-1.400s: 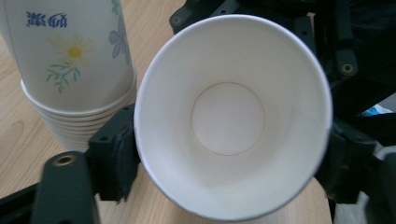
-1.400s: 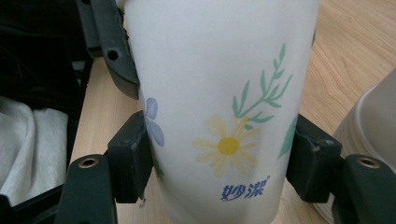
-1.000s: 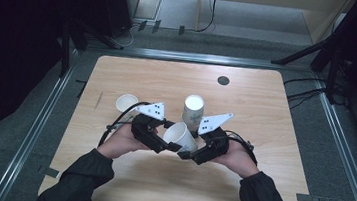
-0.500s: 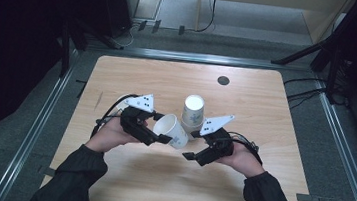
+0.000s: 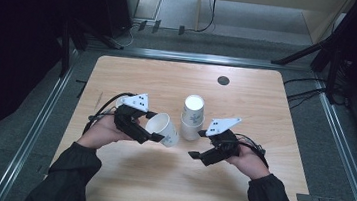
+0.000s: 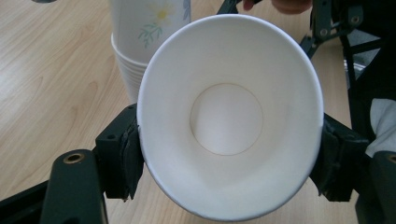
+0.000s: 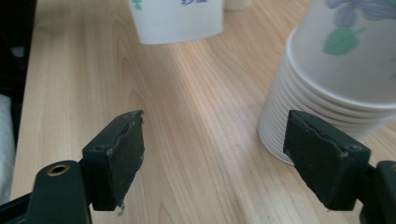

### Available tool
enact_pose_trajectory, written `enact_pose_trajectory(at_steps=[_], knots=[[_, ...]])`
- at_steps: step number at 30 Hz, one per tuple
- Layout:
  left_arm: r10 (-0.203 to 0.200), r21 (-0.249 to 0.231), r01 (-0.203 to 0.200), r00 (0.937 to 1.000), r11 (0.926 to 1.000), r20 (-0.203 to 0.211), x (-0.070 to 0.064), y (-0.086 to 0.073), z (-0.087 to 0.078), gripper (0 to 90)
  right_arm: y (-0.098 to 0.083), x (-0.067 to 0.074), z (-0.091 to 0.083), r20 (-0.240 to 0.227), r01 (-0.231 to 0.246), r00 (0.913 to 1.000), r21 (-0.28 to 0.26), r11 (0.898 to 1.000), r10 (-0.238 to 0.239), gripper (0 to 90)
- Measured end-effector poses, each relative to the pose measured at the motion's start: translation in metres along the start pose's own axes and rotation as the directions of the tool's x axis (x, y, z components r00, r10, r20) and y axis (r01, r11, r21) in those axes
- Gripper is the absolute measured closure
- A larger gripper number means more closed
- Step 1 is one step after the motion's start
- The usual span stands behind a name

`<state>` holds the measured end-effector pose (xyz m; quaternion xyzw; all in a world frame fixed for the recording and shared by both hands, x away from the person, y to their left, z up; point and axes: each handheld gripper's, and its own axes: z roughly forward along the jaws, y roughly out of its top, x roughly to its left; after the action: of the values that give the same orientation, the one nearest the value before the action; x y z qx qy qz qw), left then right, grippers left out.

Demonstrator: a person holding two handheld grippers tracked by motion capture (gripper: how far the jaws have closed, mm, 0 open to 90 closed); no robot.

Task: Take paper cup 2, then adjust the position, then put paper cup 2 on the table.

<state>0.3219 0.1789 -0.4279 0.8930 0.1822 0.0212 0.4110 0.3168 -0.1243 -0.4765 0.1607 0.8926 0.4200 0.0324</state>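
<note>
Right gripper with its two black jaws standing wide apart above a pale wooden table.
Nothing lies between the jaws. A stack of white paper cups, upside down and printed with leaves and flowers, stands just beyond the right-hand jaw. Farther back from the stack, toward the upper left, is a single white paper cup with blue print.
</note>
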Motion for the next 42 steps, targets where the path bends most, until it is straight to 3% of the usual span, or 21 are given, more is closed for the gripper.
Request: enact_pose_trajectory(at_steps=[5,16,21,33,42], knots=[[0.000,0.007,0.000,1.0000,1.0000,-0.006,0.002,-0.003,-0.004,24.3,-0.004,-0.003,-0.008,0.047,-0.028,0.9985,-0.002,1.000,0.028,21.0],[0.008,0.048,-0.007,0.9998,0.9988,-0.019,0.009,-0.013,-0.013,24.3,-0.011,-0.008,-0.023,0.096,-0.041,0.9945,-0.022,0.999,0.043,21.0],[0.015,0.067,-0.013,0.9996,0.9977,-0.024,0.012,-0.018,-0.018,24.3,-0.015,-0.009,-0.029,0.113,-0.046,0.9925,-0.022,0.999,0.048,20.9],[-0.020,0.081,0.024,0.9987,0.9964,-0.048,0.023,-0.034,-0.031,24.3,-0.022,-0.012,-0.041,0.129,-0.066,0.9892,-0.034,0.997,0.070,21.0],[-0.029,0.089,0.034,0.9980,0.9955,-0.055,0.029,-0.049,-0.042,24.3,-0.024,-0.017,-0.043,0.146,-0.056,0.9875,-0.029,0.998,0.060,21.1]])
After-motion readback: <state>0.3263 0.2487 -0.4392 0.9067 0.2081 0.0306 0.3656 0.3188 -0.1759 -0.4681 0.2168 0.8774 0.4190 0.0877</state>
